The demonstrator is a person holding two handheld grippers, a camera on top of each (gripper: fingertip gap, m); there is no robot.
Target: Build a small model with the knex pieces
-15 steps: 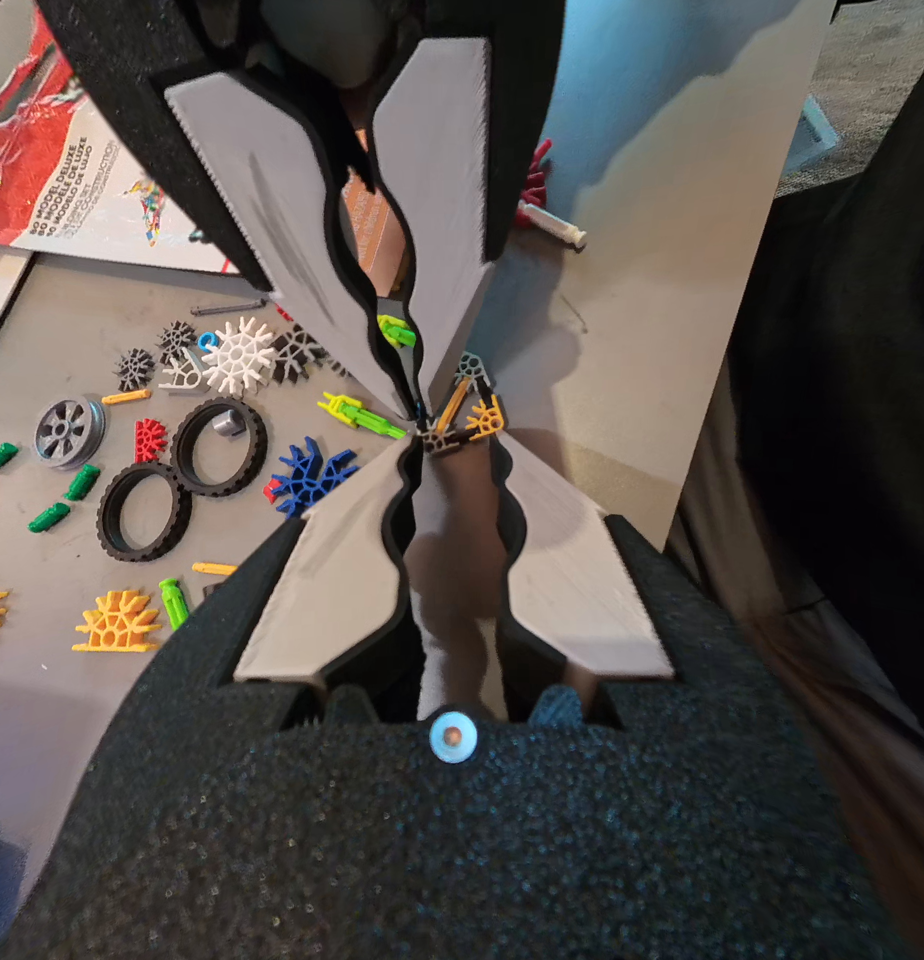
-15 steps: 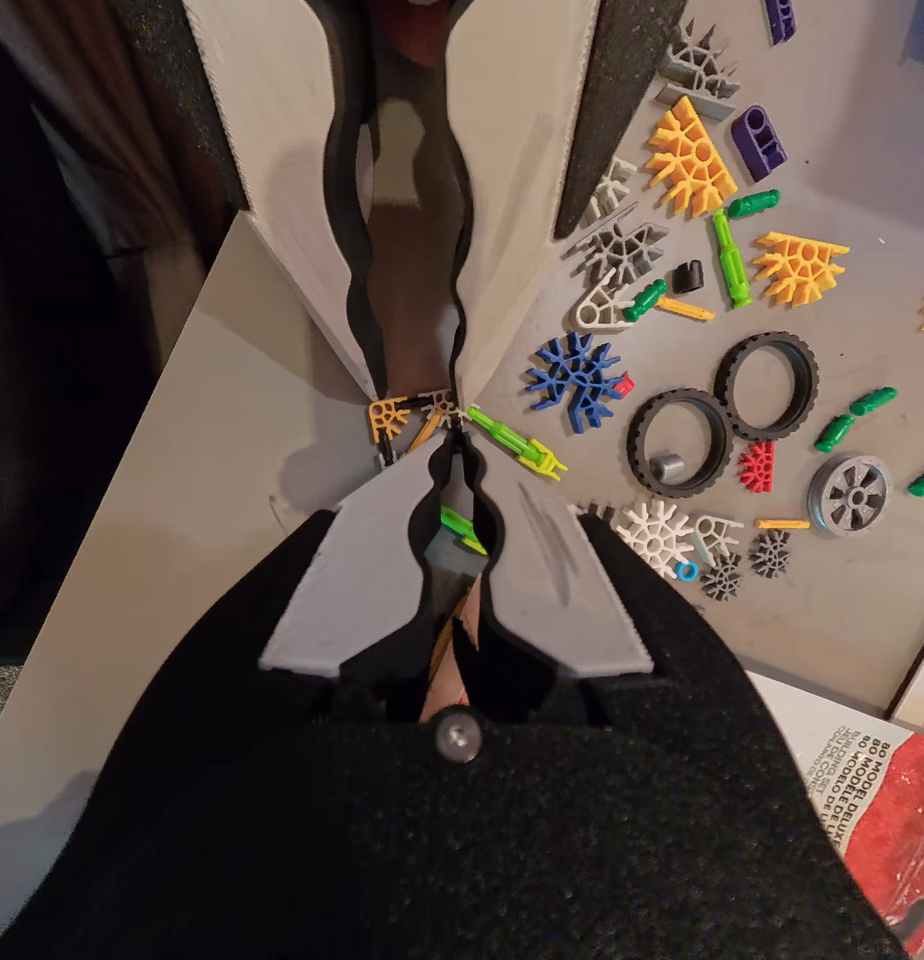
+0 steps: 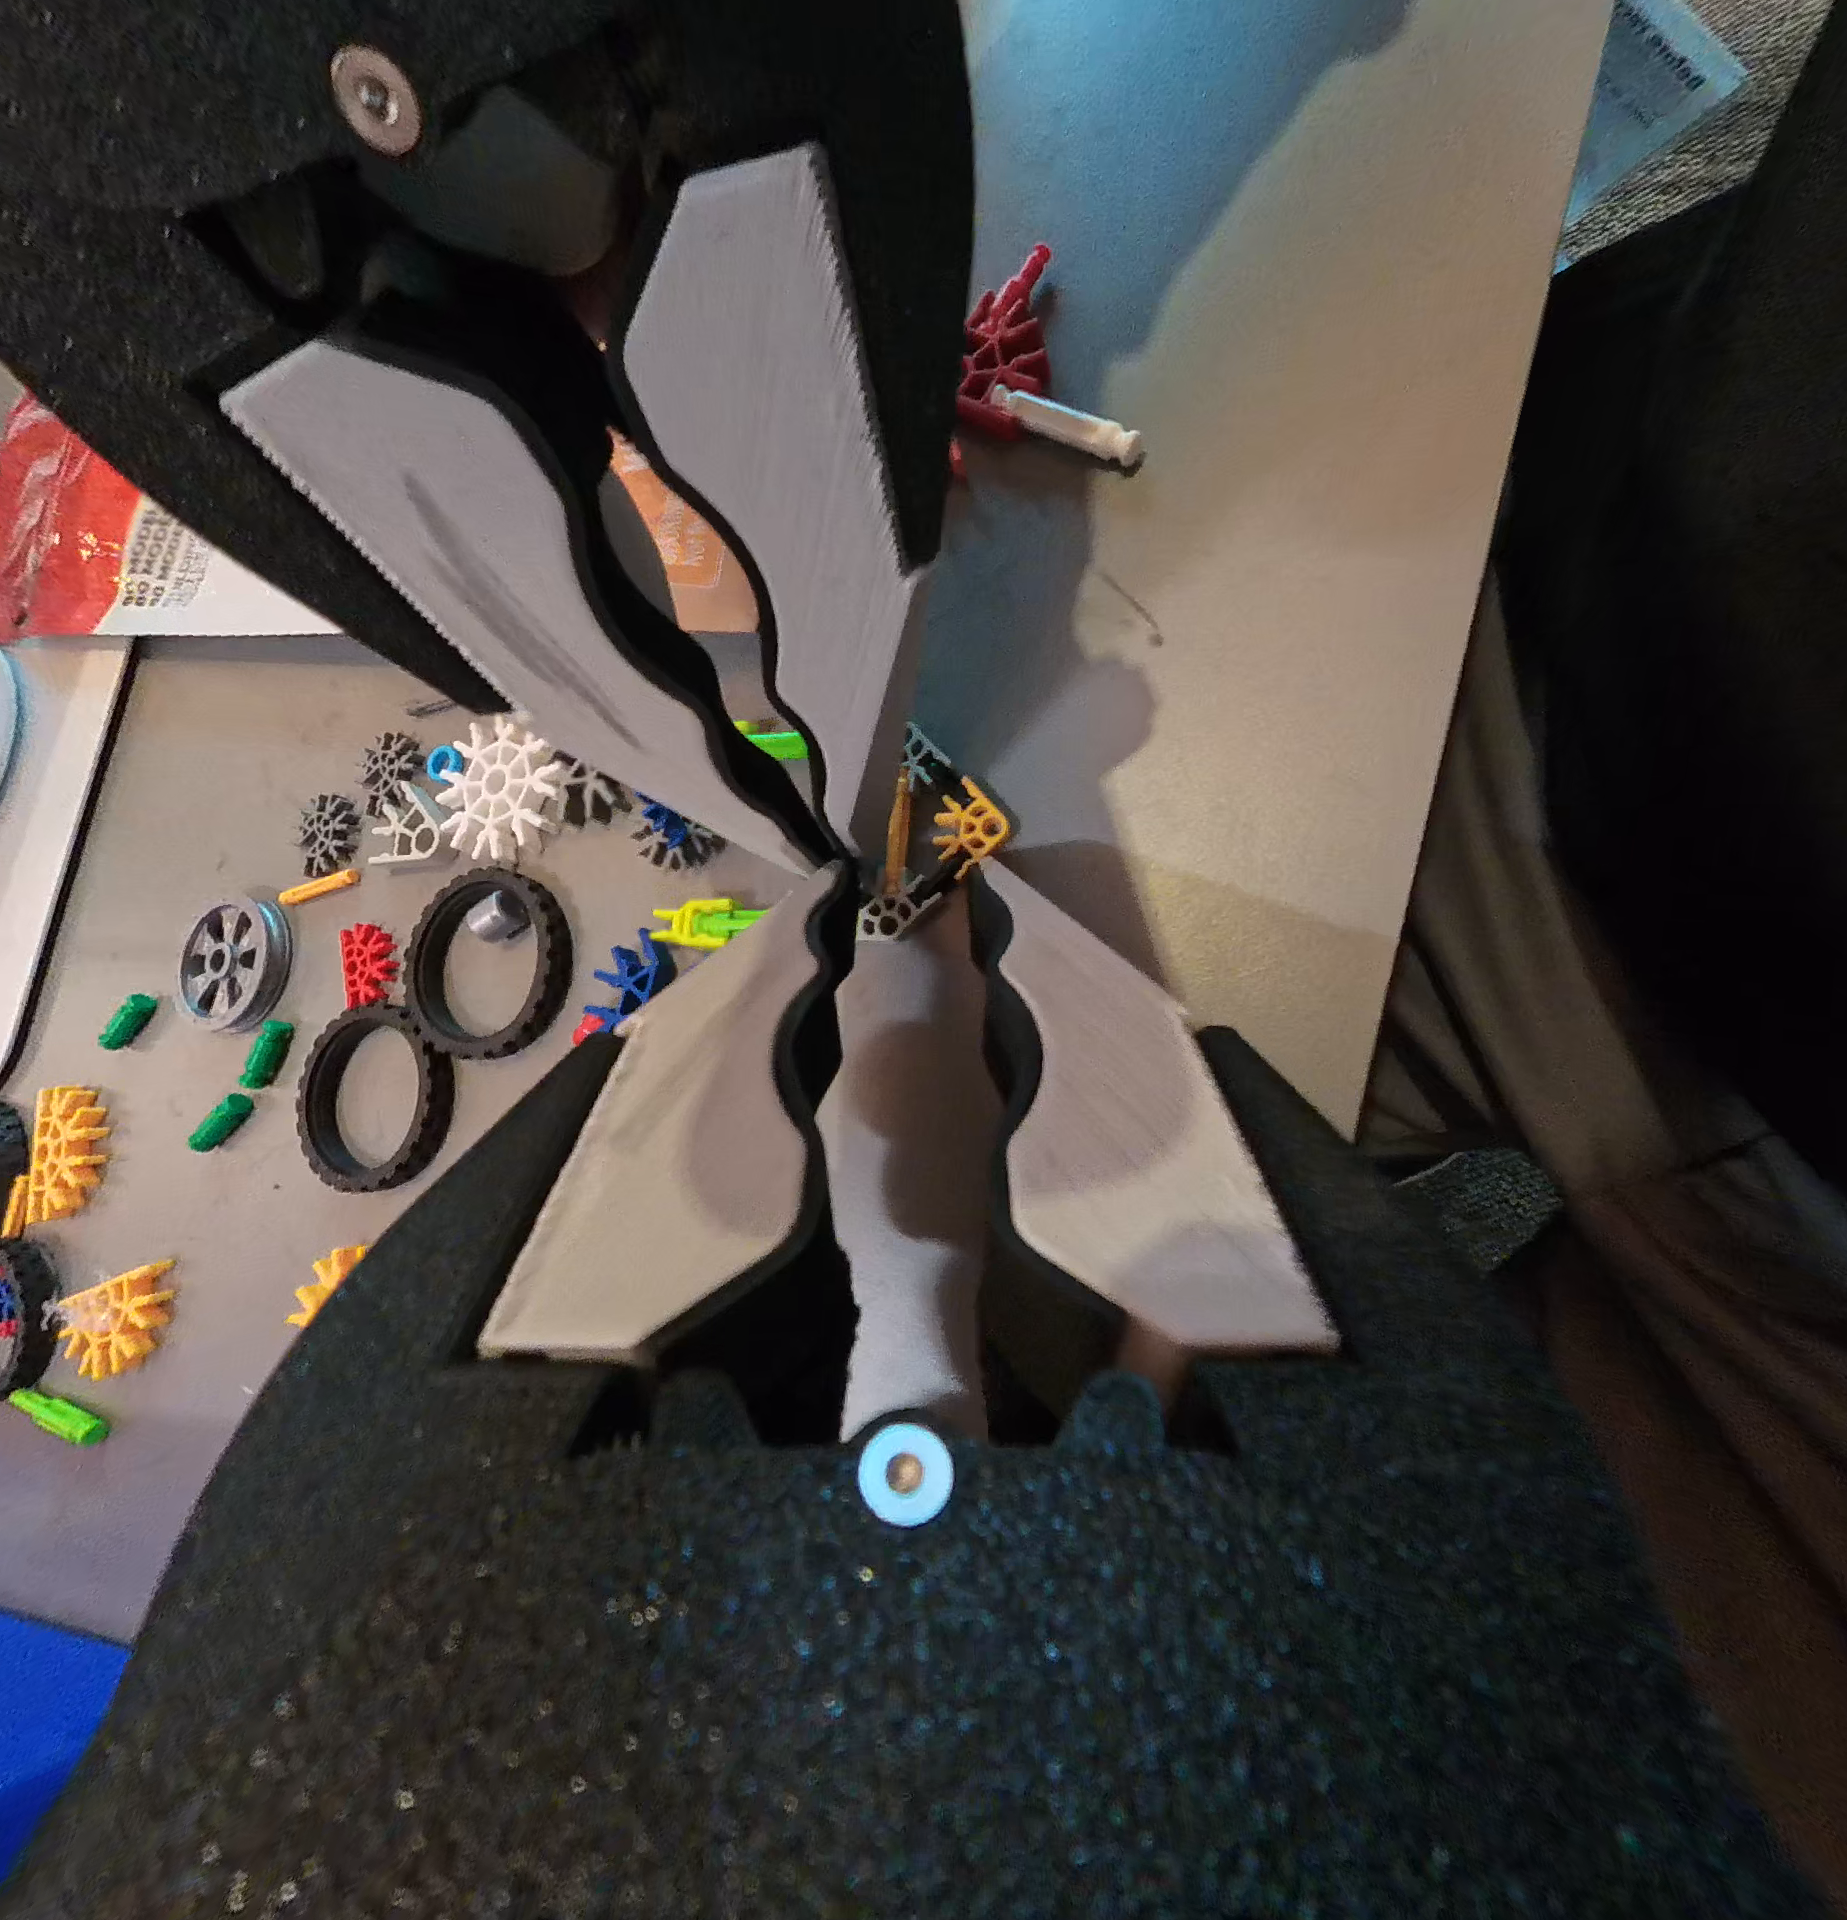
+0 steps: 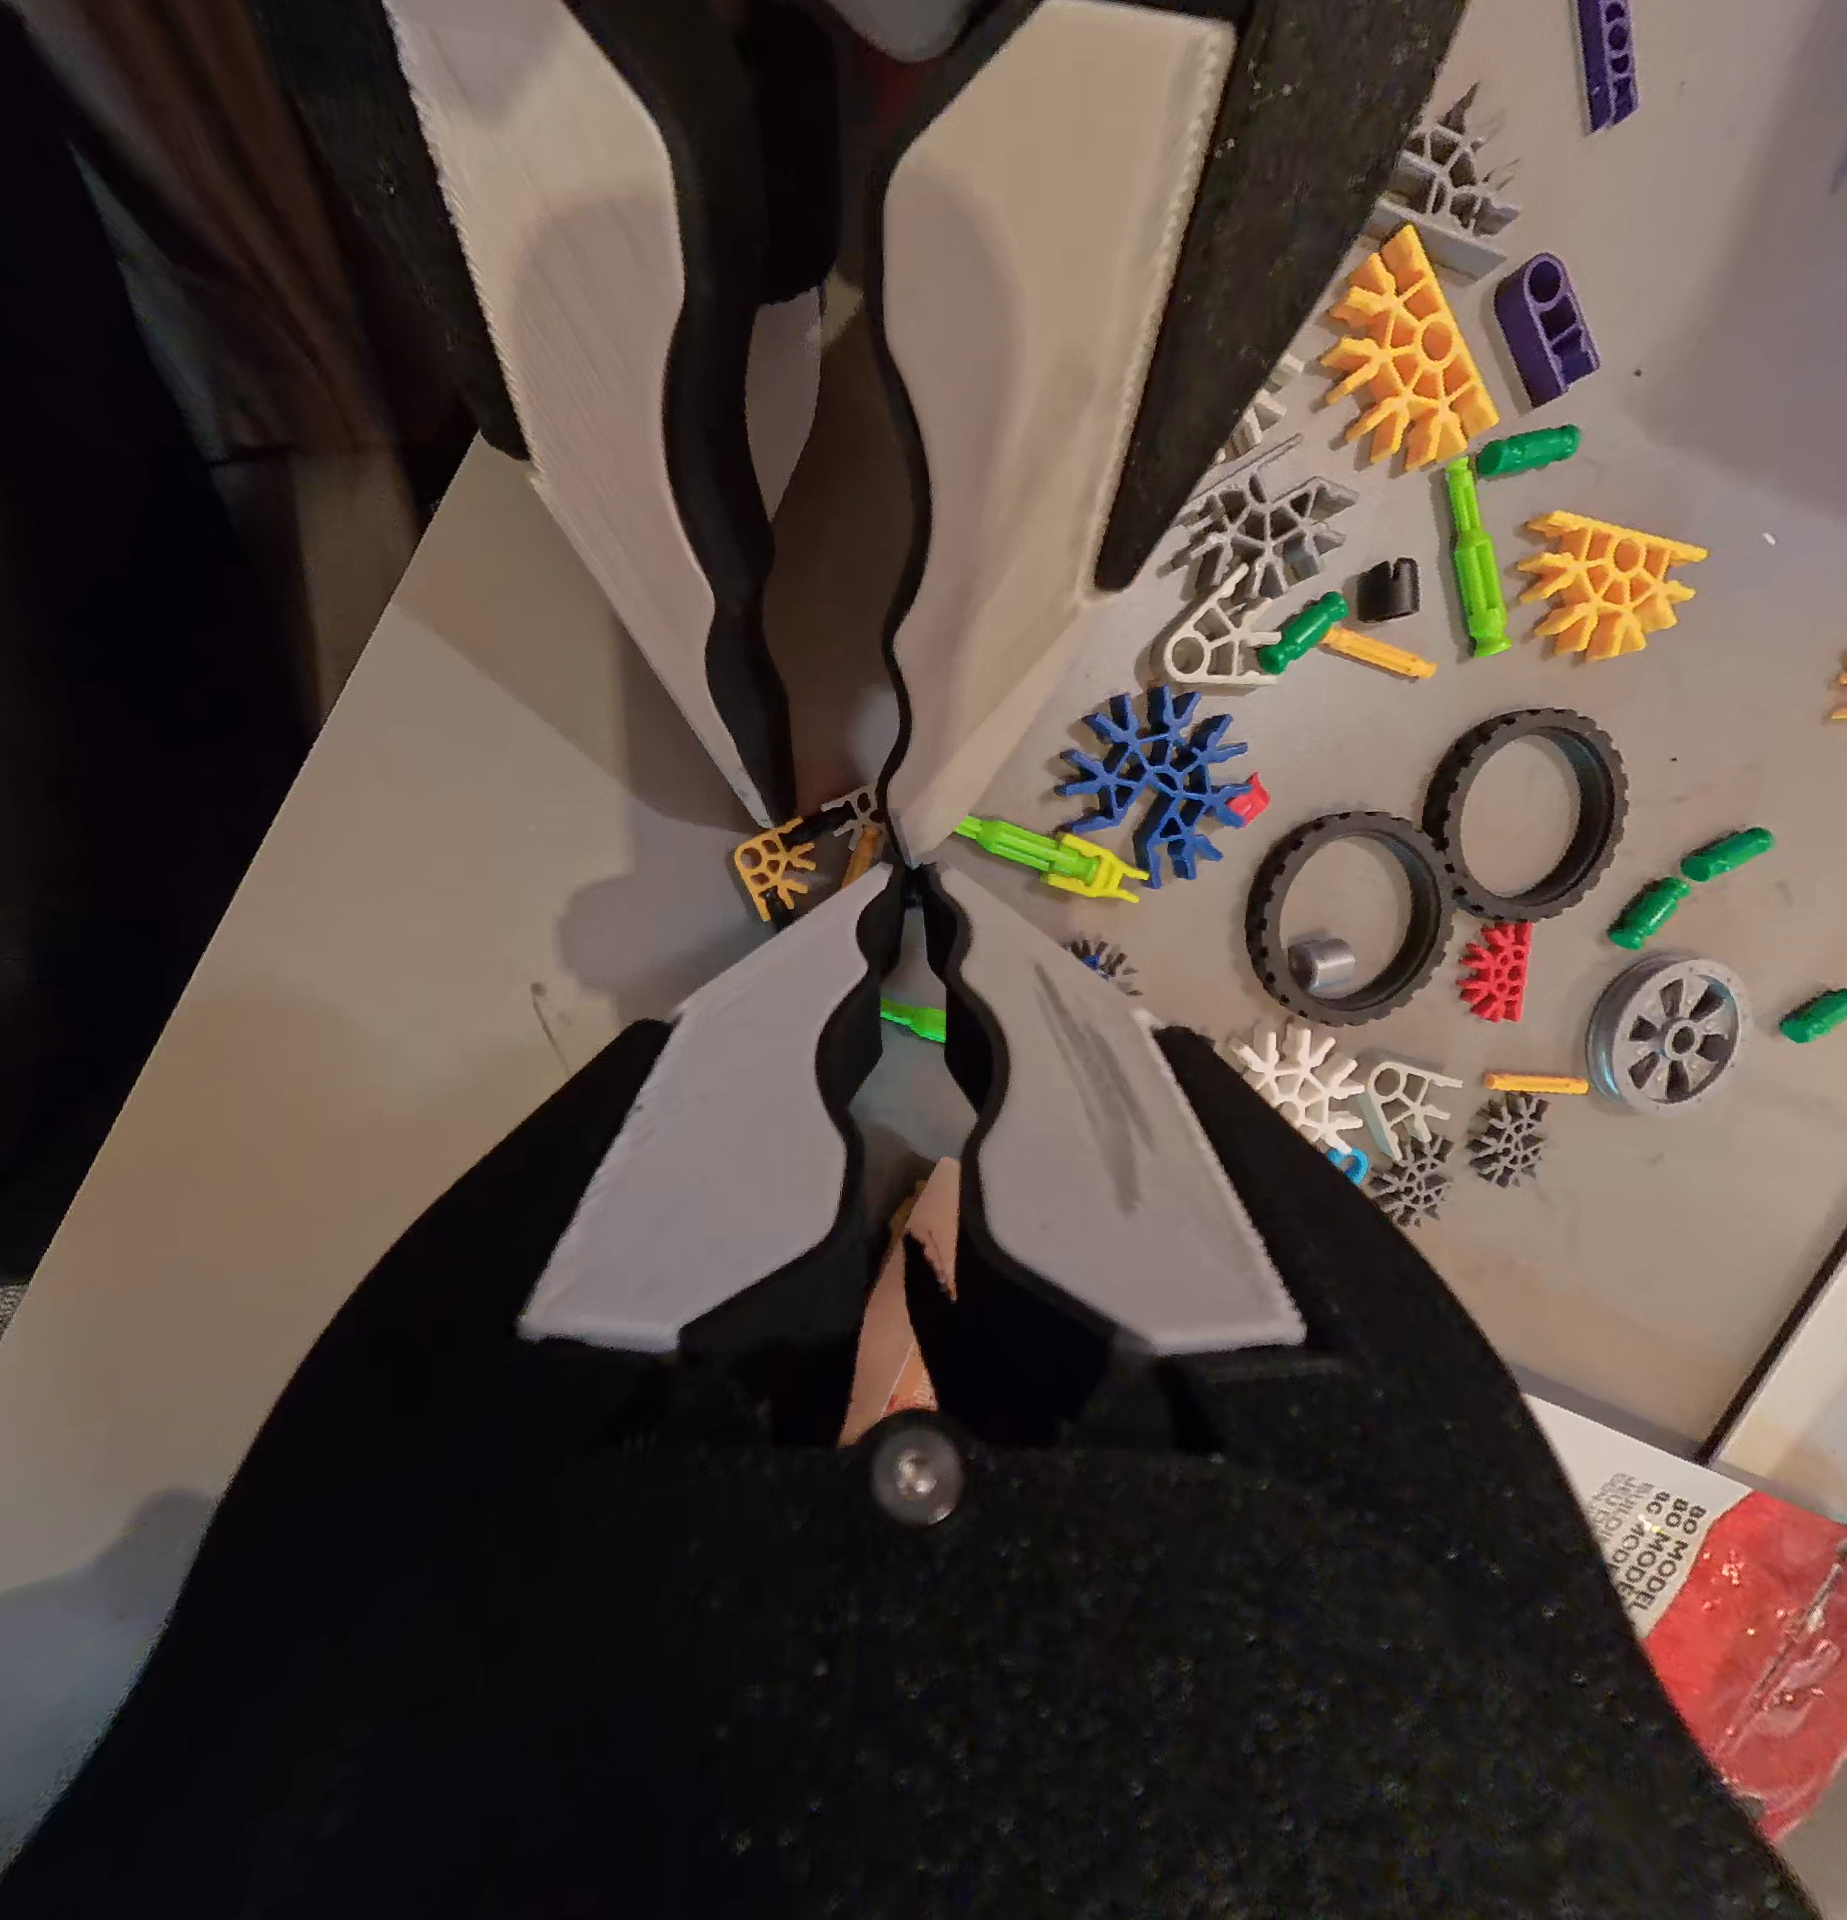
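LEFT WRIST VIEW
Left gripper (image 3: 906, 883): is being held low over the table's (image 3: 1262, 727) near edge, fingers clenched on a small connector cluster (image 3: 888, 920) made of grey, yellow and orange pcs.
Cluster position: is being kept at the fingertips, between the two grippers, just above the tabletop.
Right gripper (image 3: 831, 847): is being pointed tip-to-tip at the left one from the opposite side, its tips being pressed together just beside the cluster.
Surroundings, left: a white snowflake connector (image 3: 503, 790), two black tyres (image 3: 493, 961) touching each other, a grey wheel hub (image 3: 233, 966) and short green rods are being left scattered.
Surroundings, far: a dark red connector (image 3: 1002, 353) w/ a white rod is lying apart; a red-and-white booklet (image 3: 67, 551) is lying at the far left.

RIGHT WRIST VIEW
Right gripper: fingertips are being squeezed shut w/ no visible gap; whether anything thin is being pinched cannot be told.
Left gripper: is being seen at the top, the cluster being gripped at its tips, the yellow pc sticking out sideways.
Nearest loose pc: a green rod (image 4: 1044, 857) w/ a yellow-green clip is lying just beside both grippers' tips, its clip end touching a blue snowflake connector (image 4: 1158, 779).
Farther right: yellow fan connectors (image 4: 1407, 353) and a purple pc (image 4: 1547, 327) are lying well apart from the grippers.
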